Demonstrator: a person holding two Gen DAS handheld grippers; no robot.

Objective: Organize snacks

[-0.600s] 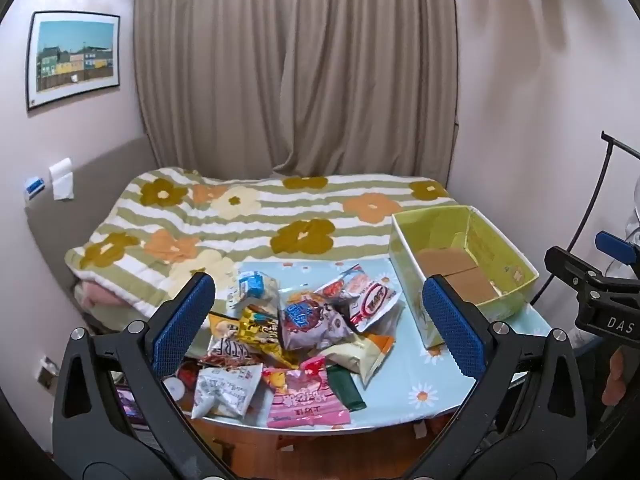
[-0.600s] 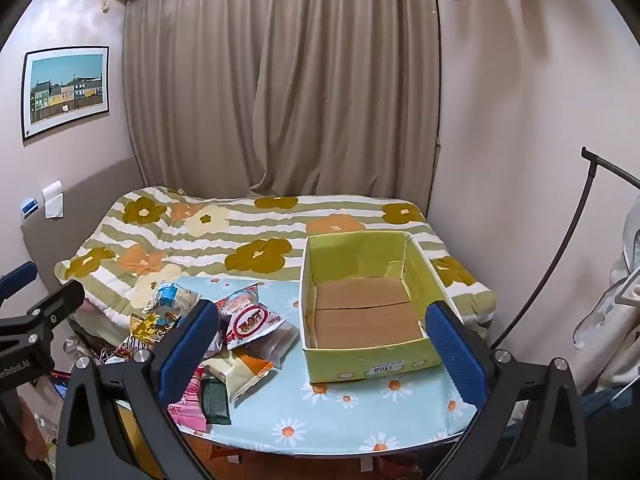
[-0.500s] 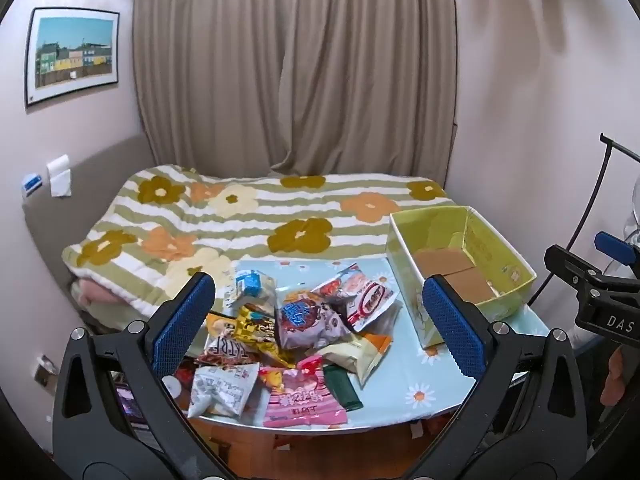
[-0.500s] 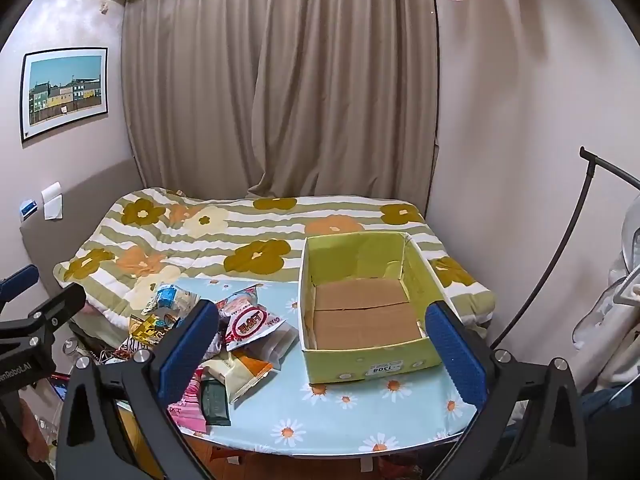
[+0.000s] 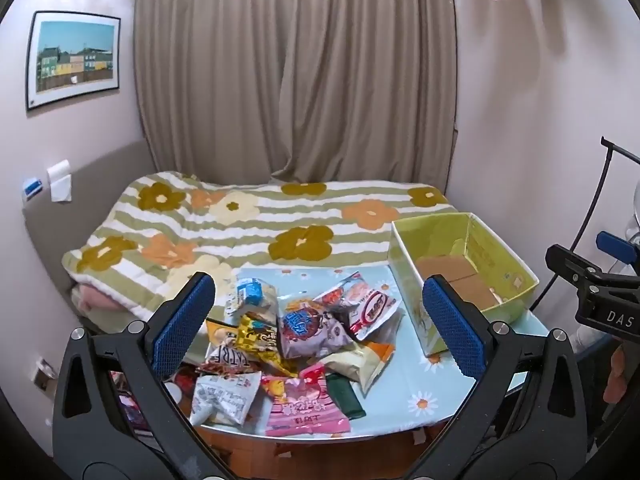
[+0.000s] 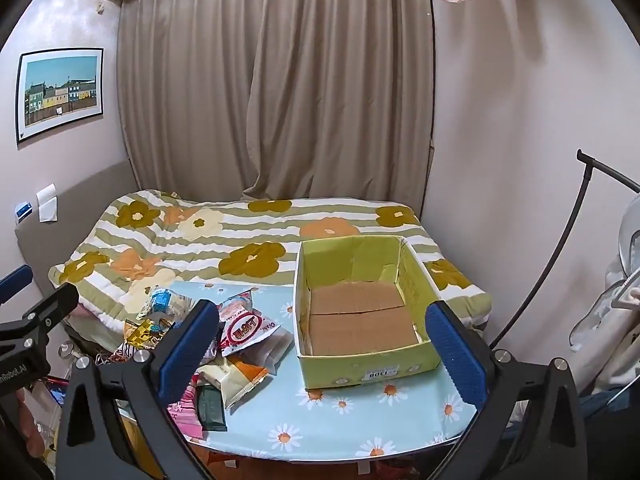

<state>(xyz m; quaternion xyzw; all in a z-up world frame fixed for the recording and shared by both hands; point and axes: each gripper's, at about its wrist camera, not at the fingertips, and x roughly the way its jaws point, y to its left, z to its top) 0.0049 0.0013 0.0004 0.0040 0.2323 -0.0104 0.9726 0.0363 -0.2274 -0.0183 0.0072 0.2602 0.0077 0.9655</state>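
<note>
We hold the left gripper (image 5: 318, 322) above the near edge of the table (image 5: 404, 384), its blue pads (image 5: 182, 322) spread wide and holding nothing. The right gripper (image 6: 322, 350) is also spread wide and empty, in front of the green box (image 6: 362, 366). The pile of snacks (image 5: 296, 340) lies on the table to the left of the green box, near it but not inside. A pink packet (image 5: 300, 406) is at the front of the pile, and a dark green bar (image 5: 344, 396) lies just beside it. Behind the table is the bed with a flower blanket (image 5: 248, 224)
</note>
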